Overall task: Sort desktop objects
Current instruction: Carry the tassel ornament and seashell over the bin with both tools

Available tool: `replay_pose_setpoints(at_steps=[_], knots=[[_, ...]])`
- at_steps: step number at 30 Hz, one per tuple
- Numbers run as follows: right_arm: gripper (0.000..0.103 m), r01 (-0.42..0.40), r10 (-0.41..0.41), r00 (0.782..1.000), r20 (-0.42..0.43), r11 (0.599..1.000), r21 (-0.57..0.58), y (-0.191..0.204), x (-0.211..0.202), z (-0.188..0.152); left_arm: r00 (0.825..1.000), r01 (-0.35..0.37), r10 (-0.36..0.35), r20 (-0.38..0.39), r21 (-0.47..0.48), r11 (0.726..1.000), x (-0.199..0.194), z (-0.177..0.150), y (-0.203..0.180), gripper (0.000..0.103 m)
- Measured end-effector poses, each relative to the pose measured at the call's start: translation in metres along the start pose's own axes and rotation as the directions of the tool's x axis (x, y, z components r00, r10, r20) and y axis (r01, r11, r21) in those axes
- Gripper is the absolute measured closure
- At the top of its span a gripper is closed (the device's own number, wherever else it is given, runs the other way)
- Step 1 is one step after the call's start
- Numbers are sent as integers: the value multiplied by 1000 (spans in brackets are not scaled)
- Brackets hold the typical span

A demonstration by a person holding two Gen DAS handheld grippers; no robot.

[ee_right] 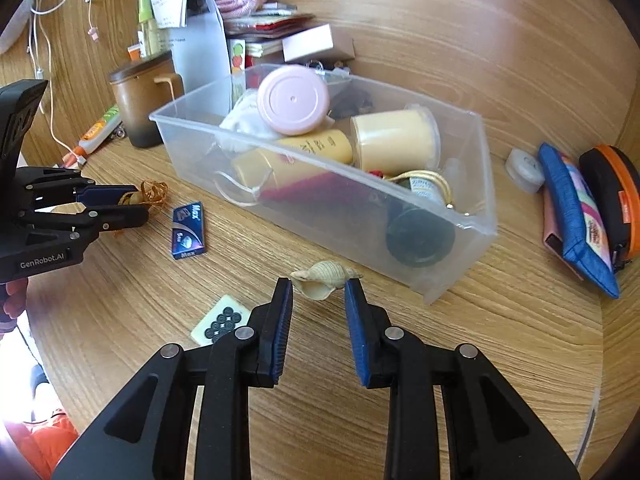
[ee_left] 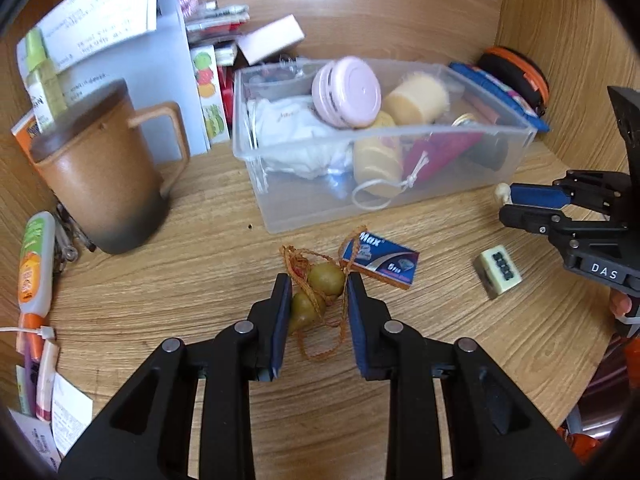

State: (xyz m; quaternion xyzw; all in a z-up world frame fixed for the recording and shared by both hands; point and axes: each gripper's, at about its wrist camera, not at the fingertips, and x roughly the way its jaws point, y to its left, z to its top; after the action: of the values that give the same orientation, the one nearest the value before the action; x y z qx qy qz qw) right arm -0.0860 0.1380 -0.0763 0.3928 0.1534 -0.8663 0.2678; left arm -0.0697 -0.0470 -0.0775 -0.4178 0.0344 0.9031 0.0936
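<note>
The left gripper point(ee_left: 314, 284) fingers squeeze the green gourd charm point(ee_left: 320, 292). The right gripper point(ee_right: 318, 282) fingers hold the shell point(ee_right: 320, 280) just in front of the clear box point(ee_right: 460, 216). Only the right view shows the pouches point(ee_right: 576, 216). Open bench point(ee_right: 500, 340) lies beside the box.

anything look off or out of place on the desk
Nothing damaged or spilled. Loose strays outside the clear bin: a blue Max box and a mahjong tile lie on the wood.

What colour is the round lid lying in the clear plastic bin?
Pale pink. The round lid shows best in the right wrist view.
</note>
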Motion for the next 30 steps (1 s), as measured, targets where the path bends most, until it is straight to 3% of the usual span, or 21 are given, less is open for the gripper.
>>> replay_pose_setpoints(at_steps=[17,30], knots=[[79,26,-19,992,125,998,-50,13,-63,13,994,-29,25,107,37,999,-50,13,-15,76],[79,30,-22,987,156,998,-48,5,-73,31,984,-24,17,176,43,999,-67,46,-14,76]])
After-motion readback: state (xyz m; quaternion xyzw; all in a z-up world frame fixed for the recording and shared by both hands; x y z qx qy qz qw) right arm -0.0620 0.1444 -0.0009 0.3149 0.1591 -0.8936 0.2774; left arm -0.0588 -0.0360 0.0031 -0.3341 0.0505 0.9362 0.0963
